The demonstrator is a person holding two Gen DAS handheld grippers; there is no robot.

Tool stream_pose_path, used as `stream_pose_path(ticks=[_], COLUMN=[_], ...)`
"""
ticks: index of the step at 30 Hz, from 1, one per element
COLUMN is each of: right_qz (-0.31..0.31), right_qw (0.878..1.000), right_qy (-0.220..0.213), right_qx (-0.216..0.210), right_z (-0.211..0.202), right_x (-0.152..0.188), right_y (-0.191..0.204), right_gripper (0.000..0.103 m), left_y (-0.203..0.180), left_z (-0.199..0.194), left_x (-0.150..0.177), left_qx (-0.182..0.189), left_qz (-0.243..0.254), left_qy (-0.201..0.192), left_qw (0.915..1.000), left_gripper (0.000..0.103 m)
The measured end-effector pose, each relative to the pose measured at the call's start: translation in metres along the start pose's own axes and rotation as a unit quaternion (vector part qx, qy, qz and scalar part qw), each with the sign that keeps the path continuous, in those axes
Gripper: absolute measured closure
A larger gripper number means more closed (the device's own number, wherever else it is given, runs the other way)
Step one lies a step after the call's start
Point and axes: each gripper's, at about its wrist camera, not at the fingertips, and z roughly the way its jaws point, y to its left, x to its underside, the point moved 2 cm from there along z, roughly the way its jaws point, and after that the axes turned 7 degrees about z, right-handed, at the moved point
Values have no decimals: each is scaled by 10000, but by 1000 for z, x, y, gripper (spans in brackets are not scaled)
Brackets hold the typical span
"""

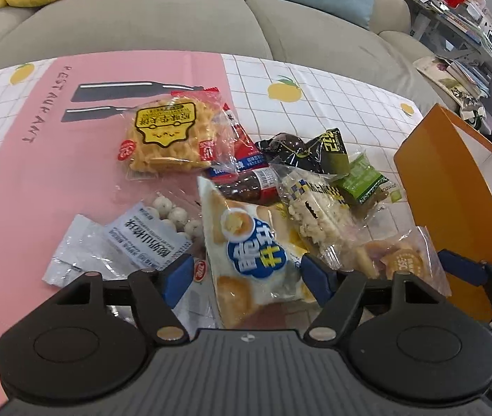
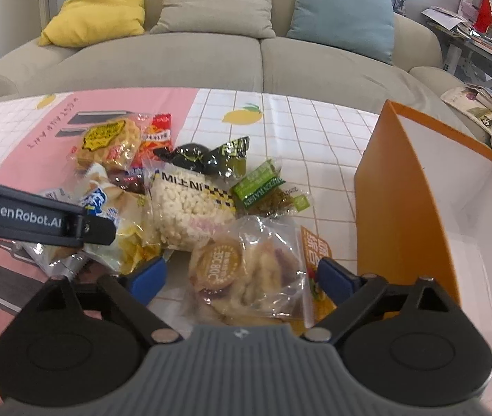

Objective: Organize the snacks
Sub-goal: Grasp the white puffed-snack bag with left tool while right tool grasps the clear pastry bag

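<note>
Blue-padded and spread wide, the left gripper [image 1: 246, 274] hangs over a white-and-blue crinkly plastic bag of round biscuits [image 1: 249, 256], which lies between its fingers with no pad pressing it; the bag sits at the near edge of a heap of snack packets on the pink-and-white checked tablecloth [image 1: 37, 173]. From the right wrist, the right gripper [image 2: 242, 277] likewise stands wide open, holding nothing, around a clear plastic pouch of pale pastries [image 2: 246, 270] just beside the tall orange cardboard box [image 2: 402, 208]. Both packets look light, slippery and crushable; pinching a sealed edge seems safer than squeezing the contents.
</note>
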Motion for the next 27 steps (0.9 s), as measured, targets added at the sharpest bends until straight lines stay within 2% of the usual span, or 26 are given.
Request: stream_pose_path(ticks=[4,6,7,10,12,16,18,22,27], right_qz=[34,76,110,219,255,240,223,295,316], right_qw=[9999,9998,9997,9994,9993,9991,9990,9981,9961], right_qy=[124,200,237,242,263,289,308,381,517], right_qx=[-14,-27,-37,-91,-116,-191,-231,-387,-644], right_z=[10,15,16,16,15,13,12,6,-3], right_x=[3,5,7,8,8,9,9,11,18], right_y=[-2,-3,-4,-6,-7,-6,-6,-6,-4], right_gripper=[11,15,18,20,21,28,31,38,41], left_y=[-3,-4,-5,-8,-10,-13,-12,-13,-15], left_z=[6,9,9,9,8,6,2,-9,-24], left_x=[1,2,3,2,3,7,10,21,36], left_qx=[116,124,153,161,150,-44,-29,-30,-91], left_qz=[-56,-64,-77,-51,-27,20,-35,-42,-123], left_qy=[1,65,31,6,-16,77,104,136,212], left_qw=[9999,9999,9998,9999,9999,10000,9999,9999,9997], left_gripper=[20,24,27,35,43,53,58,60,61])
